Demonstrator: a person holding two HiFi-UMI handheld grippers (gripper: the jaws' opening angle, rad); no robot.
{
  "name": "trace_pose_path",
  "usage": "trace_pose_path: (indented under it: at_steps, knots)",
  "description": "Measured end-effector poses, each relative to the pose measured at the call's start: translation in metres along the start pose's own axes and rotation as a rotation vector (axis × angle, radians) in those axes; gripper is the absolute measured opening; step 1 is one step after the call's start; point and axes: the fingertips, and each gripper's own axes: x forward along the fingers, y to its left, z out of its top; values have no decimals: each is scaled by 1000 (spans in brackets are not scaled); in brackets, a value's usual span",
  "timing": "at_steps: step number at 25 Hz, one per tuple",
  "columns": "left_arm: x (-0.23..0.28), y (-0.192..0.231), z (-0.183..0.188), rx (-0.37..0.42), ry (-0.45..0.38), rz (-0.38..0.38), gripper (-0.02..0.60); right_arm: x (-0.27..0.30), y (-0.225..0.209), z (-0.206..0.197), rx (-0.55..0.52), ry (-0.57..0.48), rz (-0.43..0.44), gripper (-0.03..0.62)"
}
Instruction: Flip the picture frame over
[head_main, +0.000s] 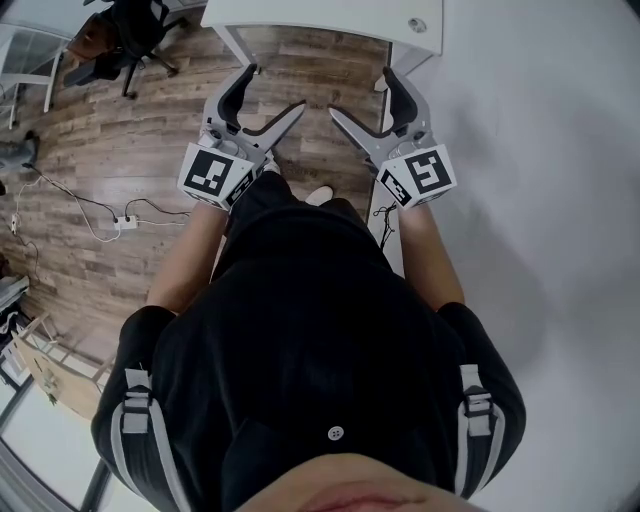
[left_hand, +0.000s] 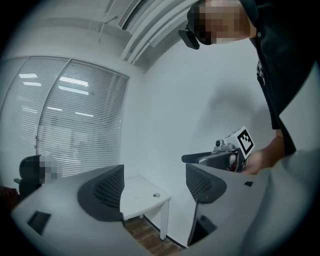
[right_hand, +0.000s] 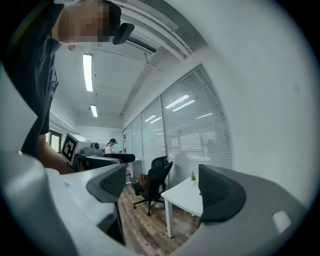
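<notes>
Picture frame is in neither grip: fingers (left_hand: 107, 192) of left gripper (head_main: 276, 88) and right gripper (head_main: 360, 91) gape wide, empty.

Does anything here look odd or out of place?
No picture frame shows anywhere. The left claw and right claw are open and empty, held over the wooden floor, short of the white table. A loose cable trails across the floor.

A wood-plank floor (head_main: 110, 140) spreads below. A white counter (head_main: 330, 15) stands on it against the white wall, with a round cable grommet (head_main: 417, 24) set in its bare top. A black office chair (head_main: 135, 35) stands on the floor at the far left. Nearer, a white power strip (head_main: 125, 222) lies there with trailing cables (head_main: 60, 195).
</notes>
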Motion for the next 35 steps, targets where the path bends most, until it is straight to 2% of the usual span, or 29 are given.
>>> trace_pose_path:
  at_steps: [6,12,24,31,35]
  knots:
    - [10,46,-6,-33,-7,-6,370,41,-15,-1,17,2,-34,449]
    - [37,115,-2,-78,-16,-40,370,102,-40,1,20,30,-75,449]
    - [67,245,2,-62,-10,-141,368,231,-64,-3,27,83,-170,449]
    - [79,301,-3,-81,-9,-148,368,277,-75,-13,21,111,-204,449]
    - [90,315,-7,-87,1,-152,368,290,-84,-18,20,124,-201,449]
